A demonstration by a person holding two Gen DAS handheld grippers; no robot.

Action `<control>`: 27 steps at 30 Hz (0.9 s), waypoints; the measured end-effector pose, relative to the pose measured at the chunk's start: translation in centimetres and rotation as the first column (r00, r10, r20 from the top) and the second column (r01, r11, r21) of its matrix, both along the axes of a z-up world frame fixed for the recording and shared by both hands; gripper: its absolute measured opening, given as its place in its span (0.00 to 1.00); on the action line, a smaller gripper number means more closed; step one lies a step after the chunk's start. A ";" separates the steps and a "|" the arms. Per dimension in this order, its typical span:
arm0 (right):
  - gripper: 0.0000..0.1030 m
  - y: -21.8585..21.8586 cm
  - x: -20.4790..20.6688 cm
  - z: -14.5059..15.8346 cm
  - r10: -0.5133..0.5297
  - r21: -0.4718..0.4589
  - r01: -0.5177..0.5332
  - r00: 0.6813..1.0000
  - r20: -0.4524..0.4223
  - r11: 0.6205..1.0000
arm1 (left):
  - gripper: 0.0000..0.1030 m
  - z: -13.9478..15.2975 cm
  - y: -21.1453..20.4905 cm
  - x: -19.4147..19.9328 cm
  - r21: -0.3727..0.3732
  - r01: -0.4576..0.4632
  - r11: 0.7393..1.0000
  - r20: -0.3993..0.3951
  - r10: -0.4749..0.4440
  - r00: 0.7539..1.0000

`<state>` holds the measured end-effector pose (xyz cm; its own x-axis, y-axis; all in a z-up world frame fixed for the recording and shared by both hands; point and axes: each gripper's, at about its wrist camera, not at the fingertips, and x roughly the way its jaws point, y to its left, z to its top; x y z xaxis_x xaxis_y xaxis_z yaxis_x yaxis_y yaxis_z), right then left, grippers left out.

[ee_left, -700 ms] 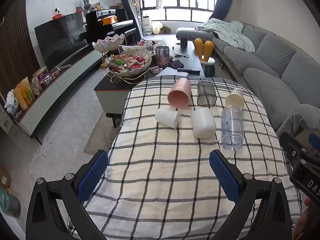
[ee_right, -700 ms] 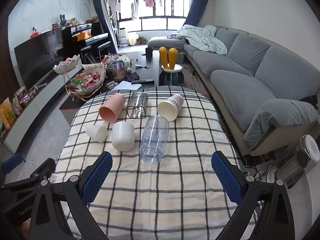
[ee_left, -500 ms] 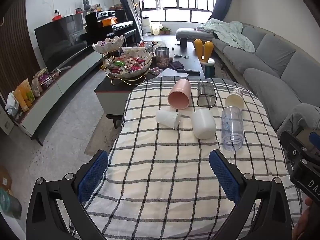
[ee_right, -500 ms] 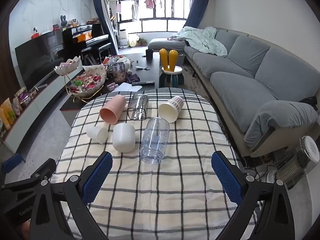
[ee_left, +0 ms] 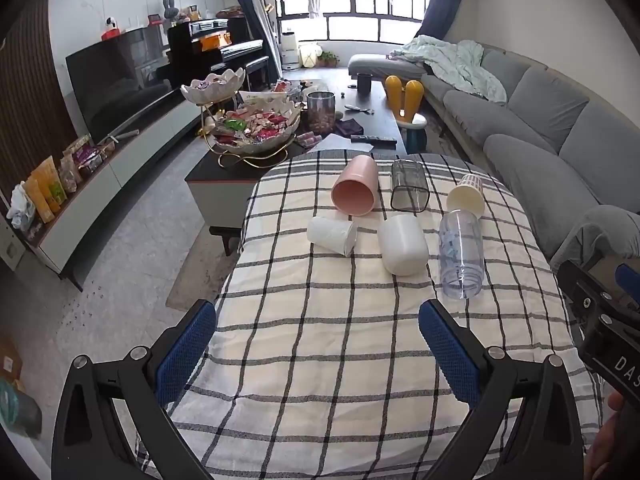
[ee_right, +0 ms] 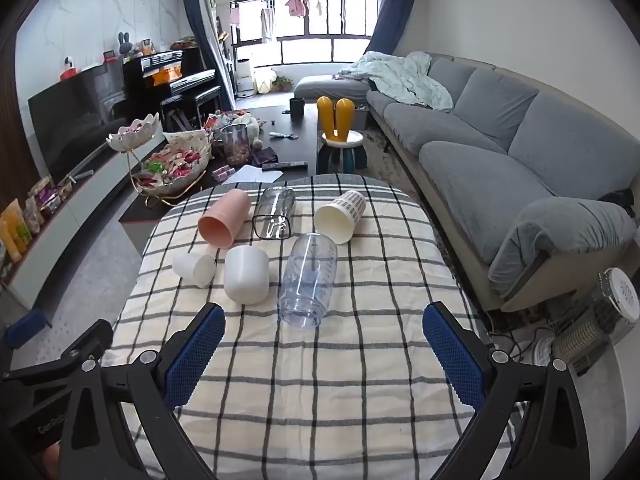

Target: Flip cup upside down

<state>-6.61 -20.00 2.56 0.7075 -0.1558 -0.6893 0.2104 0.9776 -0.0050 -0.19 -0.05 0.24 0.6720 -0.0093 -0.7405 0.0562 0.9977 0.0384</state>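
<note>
- The left gripper [ee_left: 318, 336] hangs over the near part of the checked tablecloth [ee_left: 320, 360], its blue-padded fingers [ee_left: 186, 350] spread wide with nothing between them.
- The right gripper [ee_right: 324, 340] is likewise spread wide and empty, above the same cloth's near half.
- Six cups lie on their sides toward twelve o'clock from both grippers, in two rows.
- Far row in the left wrist view: pink cup [ee_left: 356, 191], mouth facing the camera; dark-rimmed clear cup [ee_left: 409, 192] at its three o'clock; patterned paper cup [ee_left: 466, 196] further toward three o'clock.
- Near row: small white cup [ee_left: 332, 235] at the pink cup's seven o'clock; larger white cup [ee_left: 402, 245] at its three o'clock; clear plastic tumbler [ee_left: 460, 254] beyond that, mouth toward the camera.
- The tumbler's far end seems to touch the paper cup, though the fisheye view leaves this unsure.
- At eleven o'clock beyond the table, a tiered snack bowl [ee_left: 256, 128] stands on a dark coffee table [ee_left: 224, 168].
- A grey sofa [ee_right: 500, 152] runs along the three o'clock side.
</note>
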 end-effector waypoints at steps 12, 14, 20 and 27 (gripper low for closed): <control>0.97 0.0 0.0 -0.1 -0.002 0.002 0.002 1.000 -0.004 1.000 | 1.00 -0.3 -0.1 0.1 -0.001 0.002 1.000 0.001 -0.002 1.000; 0.97 0.0 0.1 -0.1 -0.002 0.003 0.002 1.000 -0.005 1.000 | 1.00 -0.3 0.0 0.2 -0.002 0.003 1.000 0.001 -0.003 1.000; 0.97 0.0 0.1 -0.1 -0.002 0.003 0.002 1.000 -0.006 1.000 | 1.00 -0.3 0.0 0.2 -0.003 0.003 1.000 0.000 -0.003 1.000; 0.97 -0.1 0.0 0.0 0.000 0.004 0.000 1.000 -0.009 1.000 | 1.00 -0.3 -0.1 0.2 -0.001 0.003 1.000 0.000 -0.003 1.000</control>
<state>-6.56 -20.10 2.58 0.7011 -0.1533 -0.6964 0.2106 0.9776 -0.0031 -0.01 -0.16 -0.04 0.6723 -0.0122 -0.7402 0.0593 0.9975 0.0374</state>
